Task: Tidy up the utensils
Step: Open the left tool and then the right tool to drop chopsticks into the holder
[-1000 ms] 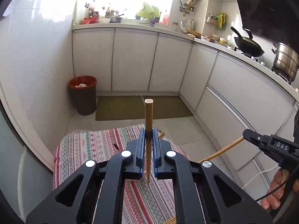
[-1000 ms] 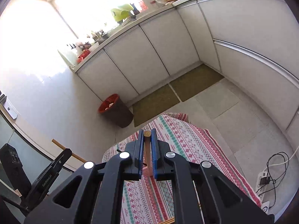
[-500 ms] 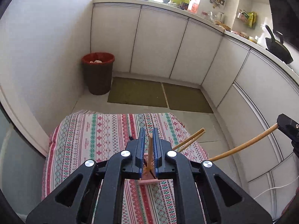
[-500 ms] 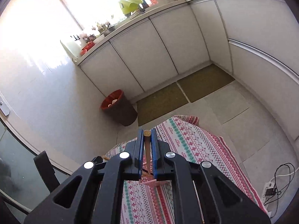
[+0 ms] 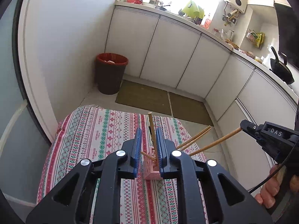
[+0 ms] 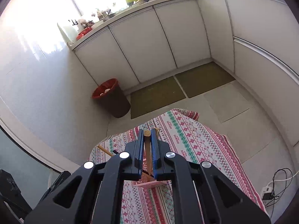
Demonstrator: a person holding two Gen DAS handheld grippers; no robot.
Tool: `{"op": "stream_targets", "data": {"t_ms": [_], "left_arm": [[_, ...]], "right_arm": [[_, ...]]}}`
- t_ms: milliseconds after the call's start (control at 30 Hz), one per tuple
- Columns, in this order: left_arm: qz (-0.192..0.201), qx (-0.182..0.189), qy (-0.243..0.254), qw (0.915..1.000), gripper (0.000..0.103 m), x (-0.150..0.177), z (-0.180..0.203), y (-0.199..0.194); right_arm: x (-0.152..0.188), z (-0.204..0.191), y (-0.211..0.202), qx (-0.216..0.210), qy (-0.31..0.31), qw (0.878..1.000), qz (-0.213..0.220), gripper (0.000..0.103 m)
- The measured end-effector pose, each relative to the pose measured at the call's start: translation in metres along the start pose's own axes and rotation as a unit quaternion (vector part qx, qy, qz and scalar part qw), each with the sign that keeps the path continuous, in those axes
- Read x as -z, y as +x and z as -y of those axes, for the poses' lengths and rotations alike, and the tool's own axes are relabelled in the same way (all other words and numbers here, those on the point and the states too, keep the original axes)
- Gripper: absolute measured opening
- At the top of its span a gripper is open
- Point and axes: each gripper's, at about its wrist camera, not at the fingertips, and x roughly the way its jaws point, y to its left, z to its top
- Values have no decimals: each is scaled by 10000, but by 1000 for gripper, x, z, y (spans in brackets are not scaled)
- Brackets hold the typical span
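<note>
In the left wrist view a wooden chopstick (image 5: 151,128) stands in a small pink holder (image 5: 151,174) on the striped tablecloth (image 5: 97,130). My left gripper (image 5: 149,132) is around it with the jaws opening. The stick leans by the right pad, and a gap shows on its left. Two more chopsticks (image 5: 195,137) lean out of the holder to the right. My right gripper (image 6: 147,131) is shut on another chopstick (image 6: 148,149) above the pink holder (image 6: 149,183). From the left view that gripper (image 5: 243,126) and its stick (image 5: 214,143) come in from the right.
A dark bin with a red liner (image 5: 111,72) stands by the wall beyond the table. Green floor mats (image 5: 145,99) lie before white cabinets (image 5: 168,52). A power strip with cables (image 6: 269,192) sits on the floor to the right. A person's hand (image 5: 271,192) grips the right tool.
My left gripper came down and set its chopstick into the pink holder, then its jaws parted. My right gripper moved in over the holder, still shut on its chopstick.
</note>
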Motion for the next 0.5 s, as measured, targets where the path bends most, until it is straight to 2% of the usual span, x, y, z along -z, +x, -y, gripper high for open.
{"op": "stream_targets", "data": {"t_ms": [67, 133, 233, 433, 500], "left_arm": [[-31, 1, -16, 10000, 16, 1, -3, 2], [-31, 24, 25, 10000, 16, 2, -3, 3], [-28, 50, 120, 9999, 16, 5, 0, 1], [-39, 70, 266, 9996, 25, 8, 8, -7], [-40, 60, 362, 9993, 34, 11, 13, -10]], "right_arm": [[3, -3, 10, 25, -70, 10000, -6, 8], [8, -5, 21, -125, -162, 9998, -27, 11], [17, -3, 23, -92, -160, 9998, 35, 43], [27, 7, 10, 17, -55, 10000, -18, 52], [30, 13, 3, 73, 8, 10000, 7, 59]]}}
